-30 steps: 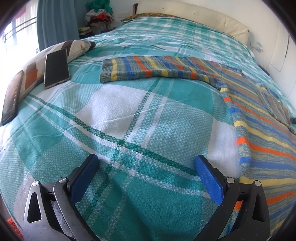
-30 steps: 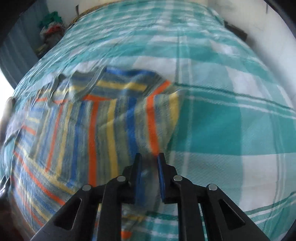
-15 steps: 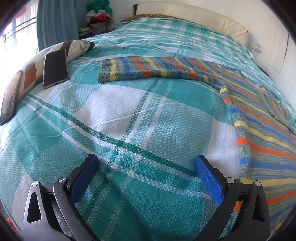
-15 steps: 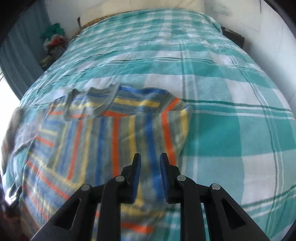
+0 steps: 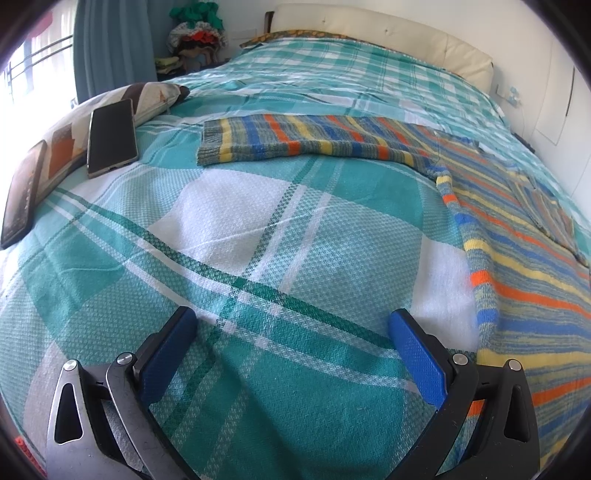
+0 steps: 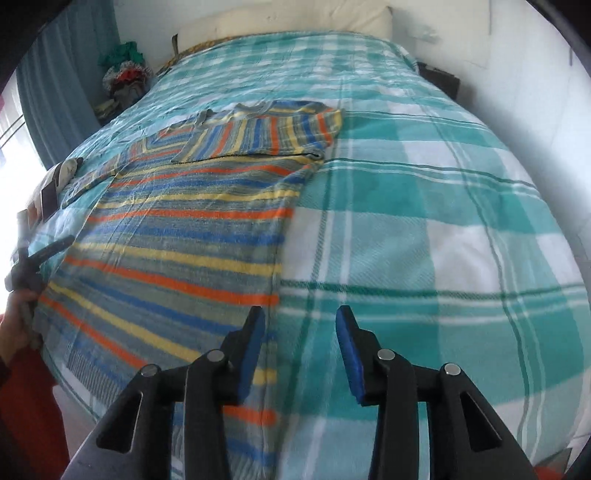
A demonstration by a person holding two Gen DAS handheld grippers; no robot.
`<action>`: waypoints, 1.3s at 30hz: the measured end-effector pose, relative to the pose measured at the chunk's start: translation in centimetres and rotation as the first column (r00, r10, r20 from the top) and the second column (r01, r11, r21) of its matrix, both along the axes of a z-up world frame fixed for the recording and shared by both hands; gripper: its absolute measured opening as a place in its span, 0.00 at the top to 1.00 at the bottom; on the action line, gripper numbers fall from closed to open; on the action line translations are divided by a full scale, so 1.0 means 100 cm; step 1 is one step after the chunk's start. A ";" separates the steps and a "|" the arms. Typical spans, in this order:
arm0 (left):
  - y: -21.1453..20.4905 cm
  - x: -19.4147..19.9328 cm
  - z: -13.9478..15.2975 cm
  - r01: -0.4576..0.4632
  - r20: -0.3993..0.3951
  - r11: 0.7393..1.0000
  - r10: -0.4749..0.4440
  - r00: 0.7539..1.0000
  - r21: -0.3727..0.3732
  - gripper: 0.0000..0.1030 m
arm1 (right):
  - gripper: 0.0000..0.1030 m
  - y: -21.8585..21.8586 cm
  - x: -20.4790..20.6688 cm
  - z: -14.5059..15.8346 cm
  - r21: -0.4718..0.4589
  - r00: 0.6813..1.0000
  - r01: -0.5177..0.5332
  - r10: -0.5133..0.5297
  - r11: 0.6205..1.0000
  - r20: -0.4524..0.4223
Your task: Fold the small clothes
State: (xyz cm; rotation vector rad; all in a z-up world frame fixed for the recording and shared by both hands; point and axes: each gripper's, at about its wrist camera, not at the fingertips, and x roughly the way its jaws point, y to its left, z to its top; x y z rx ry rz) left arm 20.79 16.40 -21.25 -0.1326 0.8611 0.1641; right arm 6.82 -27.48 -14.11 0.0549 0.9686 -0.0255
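Observation:
A striped knit sweater (image 6: 192,229) in grey, blue, yellow and orange lies flat on the bed, its right sleeve (image 6: 266,133) folded across the chest. Its left sleeve (image 5: 295,142) stretches out toward the pillow in the left wrist view. My right gripper (image 6: 301,325) hovers above the sweater's right side edge near the hem, its jaws opening with nothing between them. Over bare bedspread left of the sweater's side edge, my left gripper (image 5: 291,325) stands wide open and empty. The left gripper (image 6: 33,262) also shows at the left border of the right wrist view, held by a hand.
A teal and white checked bedspread (image 5: 258,229) covers the bed. Two phones (image 5: 110,136) lie on a patterned pillow (image 5: 151,99) at the left. A pile of clothes (image 5: 195,33) and a blue curtain (image 5: 107,48) stand beyond the bed, by the cream headboard (image 5: 388,37).
My right gripper let the folded sleeve go, pulled back toward the hem along the sweater's right edge and spread its jaws. The left gripper stayed where it was.

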 end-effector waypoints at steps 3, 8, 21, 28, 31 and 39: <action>-0.001 -0.001 0.000 -0.001 0.001 1.000 0.001 1.000 0.011 0.00 | 0.58 -0.002 -0.034 0.003 -0.040 0.995 0.078 -0.076 0.996 0.066; -0.003 -0.002 0.000 -0.002 -0.005 1.000 0.002 1.000 0.026 0.00 | 0.54 -0.005 -0.041 0.013 0.004 0.986 0.118 -0.118 0.993 0.121; 0.049 0.020 0.060 0.019 -0.018 0.976 -0.023 1.000 -0.217 0.02 | 0.50 0.006 -0.047 0.012 -0.007 0.986 0.056 -0.055 0.998 0.159; 0.144 0.127 0.059 -0.176 -0.142 0.853 0.122 0.982 -0.491 0.02 | 0.50 0.003 -0.036 0.005 0.014 0.989 0.058 -0.060 0.998 0.135; 0.155 0.156 0.039 -0.237 -0.203 0.852 0.158 0.967 -0.468 0.05 | 0.50 0.007 -0.033 0.000 0.005 0.992 0.048 -0.049 0.999 0.117; 0.132 0.187 0.046 -0.151 -0.186 0.924 0.090 0.978 -0.350 0.98 | 0.50 0.007 -0.024 -0.011 0.004 0.996 0.043 -0.043 0.999 0.072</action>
